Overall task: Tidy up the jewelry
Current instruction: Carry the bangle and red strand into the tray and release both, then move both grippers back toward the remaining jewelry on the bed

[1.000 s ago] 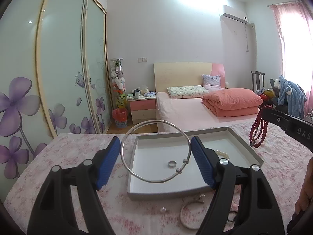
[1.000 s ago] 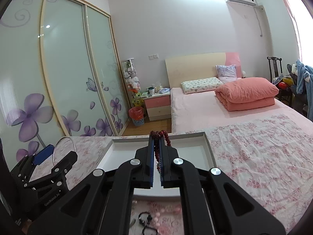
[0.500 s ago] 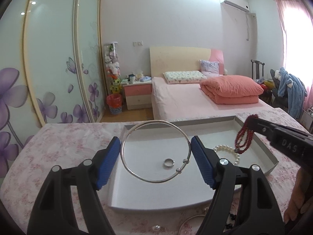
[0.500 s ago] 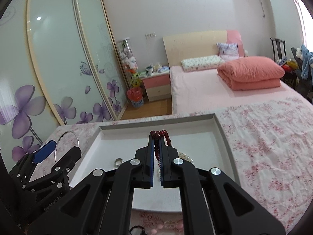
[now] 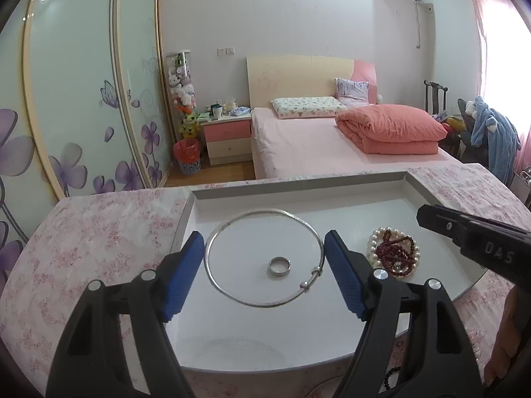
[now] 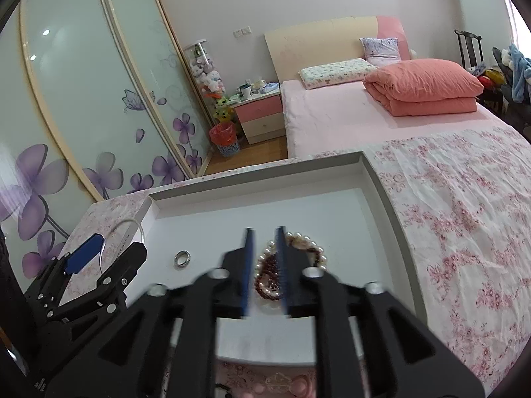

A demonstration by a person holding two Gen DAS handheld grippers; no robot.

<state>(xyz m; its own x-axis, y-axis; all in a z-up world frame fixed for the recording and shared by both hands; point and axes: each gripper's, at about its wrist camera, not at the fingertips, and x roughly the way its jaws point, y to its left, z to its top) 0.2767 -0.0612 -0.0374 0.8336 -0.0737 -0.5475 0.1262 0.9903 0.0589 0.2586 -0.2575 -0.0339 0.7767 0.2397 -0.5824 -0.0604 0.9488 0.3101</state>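
A white tray (image 5: 298, 189) lies on the floral tablecloth. My left gripper (image 5: 265, 258) is shut on a thin silver bangle (image 5: 212, 273), held upright over the tray's left part. A silver ring (image 5: 279, 267) lies on the tray floor behind it. A dark red bead bracelet (image 5: 396, 255) lies on a pearl bracelet (image 5: 373, 243) in the tray's right part. My right gripper (image 6: 264, 255) has its jaws slightly apart just above the red beads (image 6: 265, 268) and pearls (image 6: 308, 242), empty. The ring (image 6: 182, 258) and tray (image 6: 378, 179) also show there.
More jewelry lies on the cloth in front of the tray: black beads (image 5: 391, 376) and a pale bracelet (image 6: 278, 381). The left gripper with the bangle (image 6: 116, 229) shows at the left of the right wrist view. A bed stands beyond the table.
My right gripper has lowered into the tray and opened, letting go of the red bead bracelet, which now lies on the pearls. My left gripper has come lower over the tray with the bangle.
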